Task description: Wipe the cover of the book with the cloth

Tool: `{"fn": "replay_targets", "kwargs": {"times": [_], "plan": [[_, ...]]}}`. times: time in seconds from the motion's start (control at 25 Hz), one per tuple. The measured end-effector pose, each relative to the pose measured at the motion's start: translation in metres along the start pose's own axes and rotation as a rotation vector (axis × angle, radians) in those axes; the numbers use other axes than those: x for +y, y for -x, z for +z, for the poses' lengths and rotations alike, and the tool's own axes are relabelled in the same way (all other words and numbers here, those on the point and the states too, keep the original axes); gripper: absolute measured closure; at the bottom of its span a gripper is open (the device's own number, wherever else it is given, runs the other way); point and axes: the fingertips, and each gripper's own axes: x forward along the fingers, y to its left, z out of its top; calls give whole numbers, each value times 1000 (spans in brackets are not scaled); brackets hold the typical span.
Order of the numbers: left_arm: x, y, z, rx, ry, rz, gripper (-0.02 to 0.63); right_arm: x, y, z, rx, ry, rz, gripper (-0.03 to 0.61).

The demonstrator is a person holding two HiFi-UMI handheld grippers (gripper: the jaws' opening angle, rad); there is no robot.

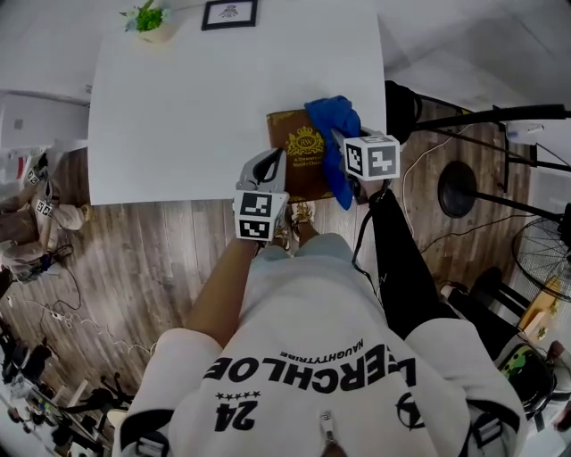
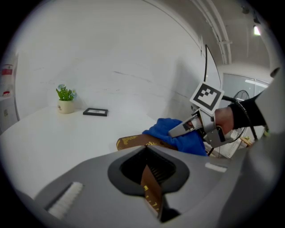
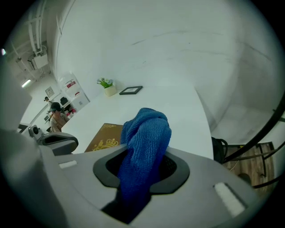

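A brown book (image 1: 300,153) with a gold emblem lies flat at the near right of the white table (image 1: 178,116). My left gripper (image 1: 271,166) is shut on the book's near left edge; in the left gripper view that edge (image 2: 152,195) stands between the jaws of the left gripper (image 2: 149,179). My right gripper (image 1: 340,143) is shut on a blue cloth (image 1: 331,120), which rests on the book's right side. In the right gripper view the cloth (image 3: 146,138) bulges out of the right gripper (image 3: 141,174), above the book (image 3: 104,138). The left gripper view shows the cloth (image 2: 177,133) on the book (image 2: 133,140).
A small potted plant (image 1: 147,18) and a black picture frame (image 1: 229,13) stand at the table's far edge. Right of the table are black stand legs (image 1: 482,116), a round base (image 1: 458,188) and cables on the wooden floor. A person (image 3: 55,114) stands far left.
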Motion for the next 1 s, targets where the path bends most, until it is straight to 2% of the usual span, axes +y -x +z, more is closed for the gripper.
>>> {"fn": "replay_targets", "kwargs": {"times": [0.2, 0.28, 0.52, 0.68, 0.88, 1.0], "plan": [[1, 0, -8, 11, 3, 3, 555, -7, 8, -1, -19, -4, -19, 471], [0, 1, -5, 8, 5, 8, 556, 5, 16, 5, -51, 14, 20, 471], [8, 9, -5, 13, -10, 39, 556, 64, 23, 19, -107, 103, 221, 471], [17, 22, -7, 12, 14, 71, 555, 93, 22, 22, -121, 138, 269, 469], [24, 32, -11, 17, 31, 97, 555, 113, 34, 45, -268, 210, 269, 469], [25, 36, -17, 25, 48, 103, 555, 127, 41, 52, -310, 229, 331, 470]]}}
